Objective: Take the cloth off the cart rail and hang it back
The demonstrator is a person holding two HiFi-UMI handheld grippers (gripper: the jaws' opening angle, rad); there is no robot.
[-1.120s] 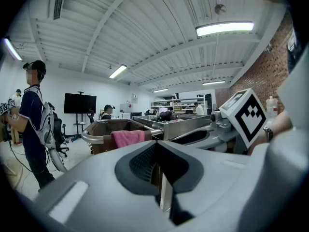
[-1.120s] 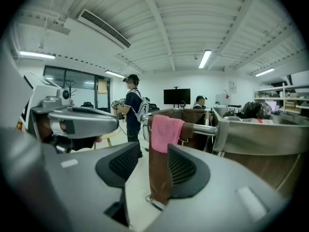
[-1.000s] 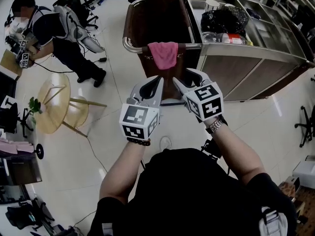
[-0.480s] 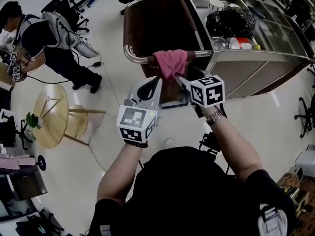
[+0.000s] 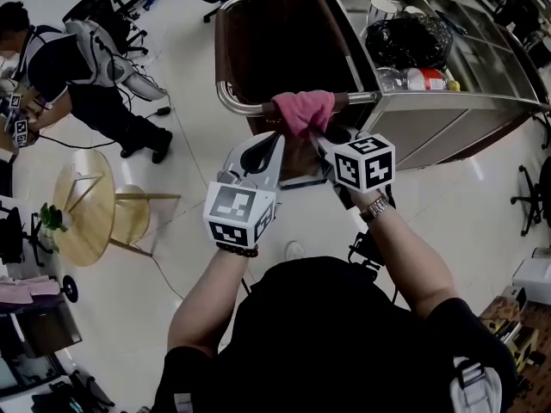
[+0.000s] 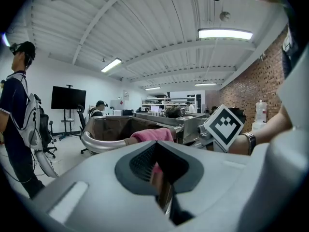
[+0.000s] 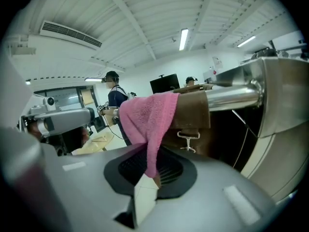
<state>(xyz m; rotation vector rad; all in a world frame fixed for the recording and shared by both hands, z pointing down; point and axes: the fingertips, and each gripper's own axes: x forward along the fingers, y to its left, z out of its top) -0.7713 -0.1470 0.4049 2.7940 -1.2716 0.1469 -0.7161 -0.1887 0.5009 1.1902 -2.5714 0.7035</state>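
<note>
A pink cloth [image 5: 303, 110] hangs over the cart's steel rail [image 5: 237, 106], bunched on top of it. My right gripper [image 5: 318, 138] is just under the cloth, its jaws closing, and in the right gripper view the cloth [image 7: 149, 117] drops from the rail [image 7: 231, 98] with its lower corner pinched in that gripper [image 7: 152, 175]. My left gripper [image 5: 275, 140] stands beside it, below the rail, with its jaws together and nothing held. In the left gripper view the cloth [image 6: 152, 135] lies on the rail [image 6: 96, 144] beyond that gripper [image 6: 160, 172].
The rail frames a brown bag [image 5: 275, 41] at the end of a steel cart [image 5: 482, 101]. On the cart lie a black bag [image 5: 405, 37] and a bottle [image 5: 422, 77]. A seated person [image 5: 77, 58] and a round yellow table [image 5: 82, 205] are at the left.
Both grippers have come up close under the rail. The right gripper has reached the cloth's hanging end, and the cloth now looks shorter and more bunched on the rail.
</note>
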